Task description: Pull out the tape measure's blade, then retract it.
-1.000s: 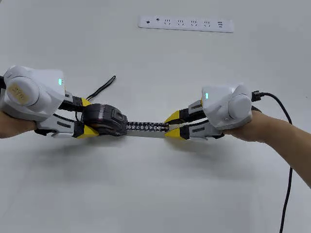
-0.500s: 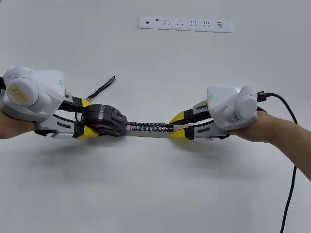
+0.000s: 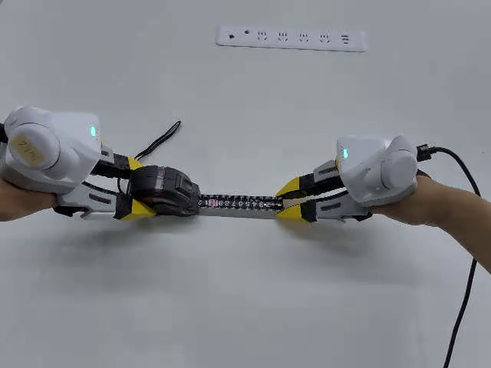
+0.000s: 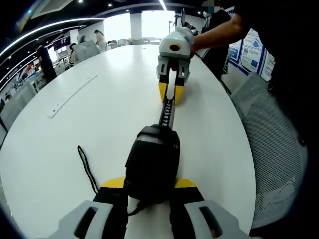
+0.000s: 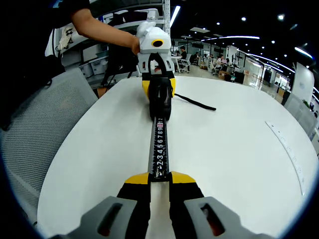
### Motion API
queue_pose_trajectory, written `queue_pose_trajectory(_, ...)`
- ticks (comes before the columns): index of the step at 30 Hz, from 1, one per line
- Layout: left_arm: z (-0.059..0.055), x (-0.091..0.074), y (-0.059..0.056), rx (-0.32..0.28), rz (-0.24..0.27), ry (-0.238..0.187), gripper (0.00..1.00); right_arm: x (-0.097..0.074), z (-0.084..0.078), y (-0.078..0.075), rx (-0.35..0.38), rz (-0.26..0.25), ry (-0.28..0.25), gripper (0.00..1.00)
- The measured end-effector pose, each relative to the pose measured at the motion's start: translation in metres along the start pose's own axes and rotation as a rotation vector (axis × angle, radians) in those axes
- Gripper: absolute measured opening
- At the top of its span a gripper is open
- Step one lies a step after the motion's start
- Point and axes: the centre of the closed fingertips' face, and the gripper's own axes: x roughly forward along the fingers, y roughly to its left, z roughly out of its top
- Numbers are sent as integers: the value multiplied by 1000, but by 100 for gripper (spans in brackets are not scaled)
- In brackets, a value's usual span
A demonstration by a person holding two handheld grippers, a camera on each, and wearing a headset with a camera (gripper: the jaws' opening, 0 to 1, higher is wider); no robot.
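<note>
The tape measure (image 3: 163,189) lies on its side on the white table (image 3: 245,299), at the left of the scene. The left gripper (image 3: 136,186) holds it, with one yellow-tipped jaw against the far side of the black case and the other against the near side, so the jaws are clamped on the case. In the left gripper view the case sits between the two jaws and touches both.

The blade (image 3: 242,204) runs out of the case's right end, straight and low over the table, to the right gripper (image 3: 288,201). In the right gripper view the jaws are pressed together on the blade's free end, and the printed numbers run away from them toward the case.

A thin black strap (image 3: 159,139) trails from the case toward the far side and lies flat on the table. A white power strip (image 3: 291,37) lies at the far edge, well apart from both grippers. A black cable (image 3: 464,291) runs from the right gripper toward the near right.
</note>
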Motion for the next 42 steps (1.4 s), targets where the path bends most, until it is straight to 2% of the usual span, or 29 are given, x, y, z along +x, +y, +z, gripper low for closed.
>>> queue_pose_trajectory(42,1,0,-1,-9,-2,-1,29,-27,-23,2,28,-7,20,11)
